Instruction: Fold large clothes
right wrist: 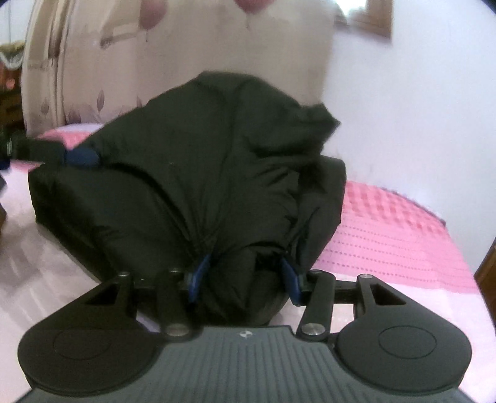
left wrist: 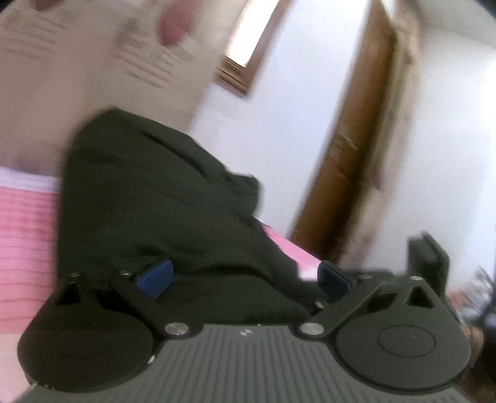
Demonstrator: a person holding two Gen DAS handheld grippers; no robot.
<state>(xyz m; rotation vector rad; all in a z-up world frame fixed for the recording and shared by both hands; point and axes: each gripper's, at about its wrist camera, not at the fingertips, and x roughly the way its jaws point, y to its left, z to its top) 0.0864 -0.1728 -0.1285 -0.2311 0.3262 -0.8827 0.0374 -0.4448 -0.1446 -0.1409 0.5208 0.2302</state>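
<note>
Each claw (left wrist: 245, 279) (right wrist: 245, 276) looks black, ribbed grey at its base, with silver screws and seemingly blue fingertips (left wrist: 155, 277).

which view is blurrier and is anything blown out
Left wrist view is blurrier: the curtain and door smear with motion, and the window is blown out white. Right wrist view is sharper on the black jacket, soft toward the pink bedspread.

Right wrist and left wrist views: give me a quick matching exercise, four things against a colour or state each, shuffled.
Things:
1. coat
2. bedspread
3. door
4. right gripper

Colour or state:
A. pink
B. brown wood
C. closed on bunched cloth
D. black

Pairs: 1-D, 2-A, 3-B, 4-C
</note>
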